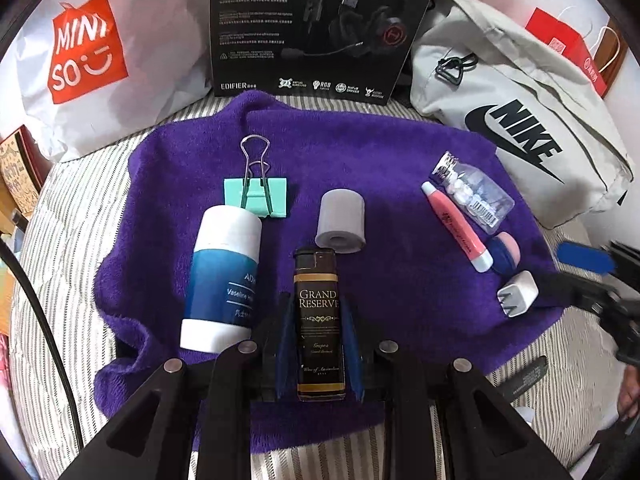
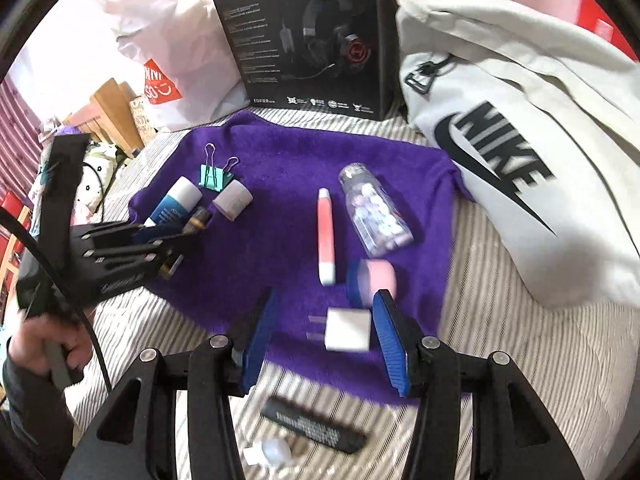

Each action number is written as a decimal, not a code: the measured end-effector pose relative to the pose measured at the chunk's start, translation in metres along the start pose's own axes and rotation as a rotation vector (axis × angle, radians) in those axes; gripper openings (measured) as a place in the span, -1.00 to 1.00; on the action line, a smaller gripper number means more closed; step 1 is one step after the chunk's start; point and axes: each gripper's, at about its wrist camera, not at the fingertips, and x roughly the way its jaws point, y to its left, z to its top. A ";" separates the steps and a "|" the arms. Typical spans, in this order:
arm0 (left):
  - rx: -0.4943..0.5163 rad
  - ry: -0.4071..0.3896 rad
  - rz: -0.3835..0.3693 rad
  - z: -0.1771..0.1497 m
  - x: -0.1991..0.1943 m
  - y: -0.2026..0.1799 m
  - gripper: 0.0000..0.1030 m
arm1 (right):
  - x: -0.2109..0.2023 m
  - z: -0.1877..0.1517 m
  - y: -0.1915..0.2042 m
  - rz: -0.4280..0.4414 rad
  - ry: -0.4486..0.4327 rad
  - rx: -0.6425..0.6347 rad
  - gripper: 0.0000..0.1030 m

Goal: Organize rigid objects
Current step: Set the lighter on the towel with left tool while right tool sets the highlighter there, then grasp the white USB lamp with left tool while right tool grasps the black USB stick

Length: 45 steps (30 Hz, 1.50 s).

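Gripping lighter (image 1: 319,320) in left tongs (image 1: 319,354), right tongs (image 2: 326,342) spread around charger (image 2: 347,329)

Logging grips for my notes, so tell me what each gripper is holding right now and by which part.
The left gripper grips the Grand Reserve lighter by the sides of its lower body. The right gripper holds nothing: its open fingers straddle the white charger plug.

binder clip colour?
Mint green body with silver wire handles; the binder clip shows best in the left wrist view.
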 end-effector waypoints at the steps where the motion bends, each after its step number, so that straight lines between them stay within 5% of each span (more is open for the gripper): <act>1: -0.001 0.005 0.002 0.000 0.002 0.000 -0.55 | -0.003 -0.004 -0.003 -0.004 -0.002 0.006 -0.03; 9: 0.018 0.009 0.027 -0.003 0.011 -0.005 -0.55 | -0.024 -0.044 -0.030 -0.009 -0.012 0.129 -0.03; 18: 0.060 0.009 0.067 -0.007 0.010 -0.014 -0.51 | -0.038 -0.061 -0.029 -0.028 -0.013 0.122 -0.03; 26: 0.083 0.015 0.033 -0.014 0.008 -0.027 0.06 | -0.050 -0.069 -0.025 -0.019 -0.023 0.132 -0.02; 34: 0.059 -0.023 -0.009 -0.025 -0.023 -0.030 0.08 | -0.064 -0.081 -0.027 -0.027 -0.027 0.159 0.00; 40: 0.078 -0.106 -0.102 -0.057 -0.073 -0.045 0.08 | -0.079 -0.092 -0.041 -0.051 -0.050 0.214 0.08; 45: 0.161 -0.086 -0.135 -0.096 -0.078 -0.080 0.08 | -0.092 -0.106 -0.044 -0.032 -0.074 0.255 0.08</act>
